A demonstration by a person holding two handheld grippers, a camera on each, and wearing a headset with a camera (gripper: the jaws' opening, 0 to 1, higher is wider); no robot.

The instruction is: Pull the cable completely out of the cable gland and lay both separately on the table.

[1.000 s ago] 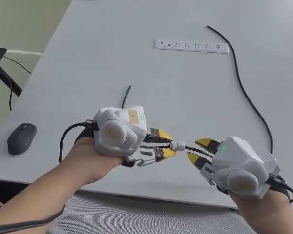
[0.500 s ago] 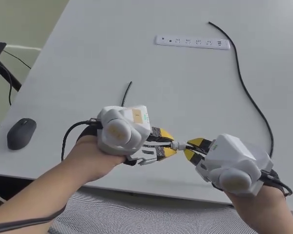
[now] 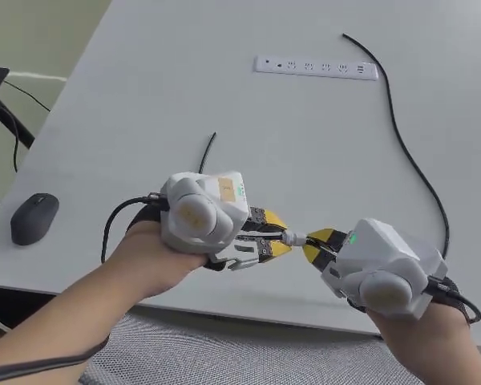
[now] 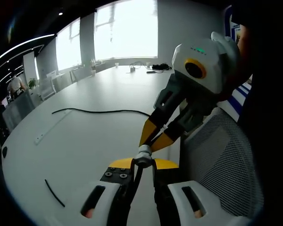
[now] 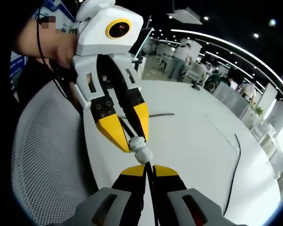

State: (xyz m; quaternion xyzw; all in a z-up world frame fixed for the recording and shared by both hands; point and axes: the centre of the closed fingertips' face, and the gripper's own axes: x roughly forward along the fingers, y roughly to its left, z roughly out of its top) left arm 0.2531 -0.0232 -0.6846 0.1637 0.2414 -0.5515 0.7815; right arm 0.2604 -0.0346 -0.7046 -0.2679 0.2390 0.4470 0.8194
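In the head view, the small white cable gland hangs over the table's near edge between my two grippers. My left gripper is shut on the gland, and black cable runs back between its jaws. From the right, my right gripper is shut on the thin cable just past the gland. The left gripper's yellow fingertips face me in the right gripper view. A black cable tail lies on the table and passes behind the left gripper.
A white power strip lies at the far side, and its long black cord curves down the right. A dark mouse sits near the table's left corner. A grey mesh chair seat is below the front edge.
The right gripper, open and a little apart one second ago, has moved left to the gland and shut on the cable. The left gripper has held still.
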